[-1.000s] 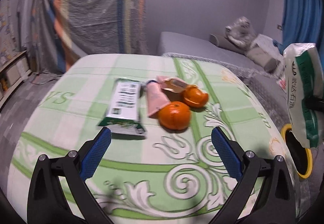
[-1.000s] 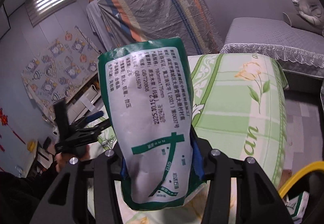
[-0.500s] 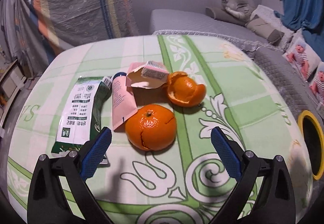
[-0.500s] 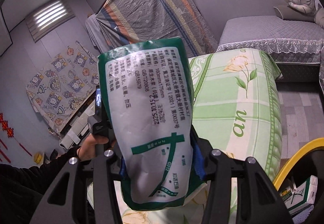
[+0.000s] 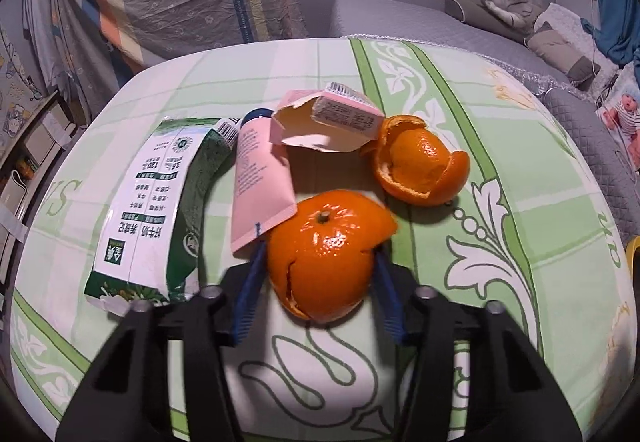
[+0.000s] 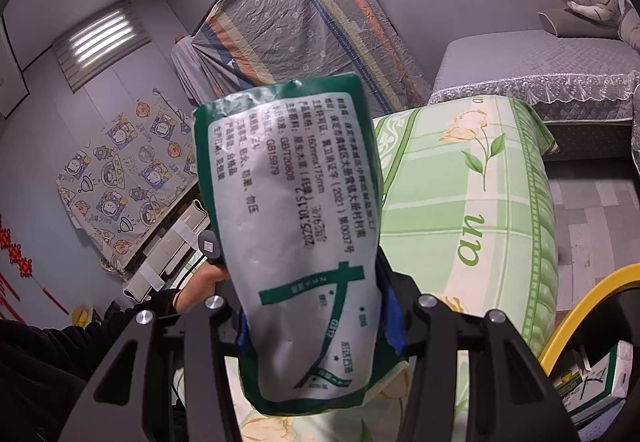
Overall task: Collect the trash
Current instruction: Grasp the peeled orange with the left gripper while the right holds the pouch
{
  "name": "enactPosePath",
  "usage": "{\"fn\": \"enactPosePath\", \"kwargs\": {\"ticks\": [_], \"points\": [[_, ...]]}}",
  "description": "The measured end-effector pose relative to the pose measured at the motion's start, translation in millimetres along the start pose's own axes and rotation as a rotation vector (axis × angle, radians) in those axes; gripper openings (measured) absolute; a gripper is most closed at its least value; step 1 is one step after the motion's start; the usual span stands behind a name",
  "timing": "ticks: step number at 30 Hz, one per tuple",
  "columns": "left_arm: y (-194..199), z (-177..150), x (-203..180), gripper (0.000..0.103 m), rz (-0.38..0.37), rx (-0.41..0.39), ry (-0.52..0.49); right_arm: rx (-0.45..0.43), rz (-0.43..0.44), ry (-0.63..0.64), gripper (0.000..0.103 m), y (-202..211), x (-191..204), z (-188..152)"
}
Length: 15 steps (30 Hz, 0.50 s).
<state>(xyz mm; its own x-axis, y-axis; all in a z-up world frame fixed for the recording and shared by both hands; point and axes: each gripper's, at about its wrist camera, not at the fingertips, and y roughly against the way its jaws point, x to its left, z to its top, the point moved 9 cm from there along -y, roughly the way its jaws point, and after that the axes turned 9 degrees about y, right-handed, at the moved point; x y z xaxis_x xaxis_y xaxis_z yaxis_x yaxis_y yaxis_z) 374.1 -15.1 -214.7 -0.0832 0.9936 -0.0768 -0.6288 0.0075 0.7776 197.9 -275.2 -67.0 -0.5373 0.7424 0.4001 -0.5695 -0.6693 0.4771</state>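
The left claw (image 5: 318, 278) is clamped on the near orange peel (image 5: 326, 254) on the counter (image 5: 520, 202), beside the pink tube (image 5: 260, 178). Next, I think: lift it. The right claw (image 6: 320, 318) grips a green wrapper (image 6: 296, 234) near the yellow bin (image 6: 580, 306); drop it in.

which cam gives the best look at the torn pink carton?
Left wrist. The torn pink carton lies unobstructed on the tablecloth, behind the pink tube. The right wrist view doesn't show it; the green-and-white packet fills that frame.
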Motion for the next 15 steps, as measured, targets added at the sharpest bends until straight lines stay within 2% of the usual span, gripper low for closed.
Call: {"fn": "enactPosePath", "kwargs": {"ticks": [6, 15], "points": [[20.4, -2.8, 0.4, 0.038, -0.027, -0.038, 0.014, -0.012, 0.002, -0.001, 0.047, 3.8, 11.3, 1.0], [97.4, -26.5, -6.4, 0.038, -0.175, -0.103, 0.001, -0.022, 0.002, -0.013, 0.047, 11.9, 35.3, -6.0]]}}
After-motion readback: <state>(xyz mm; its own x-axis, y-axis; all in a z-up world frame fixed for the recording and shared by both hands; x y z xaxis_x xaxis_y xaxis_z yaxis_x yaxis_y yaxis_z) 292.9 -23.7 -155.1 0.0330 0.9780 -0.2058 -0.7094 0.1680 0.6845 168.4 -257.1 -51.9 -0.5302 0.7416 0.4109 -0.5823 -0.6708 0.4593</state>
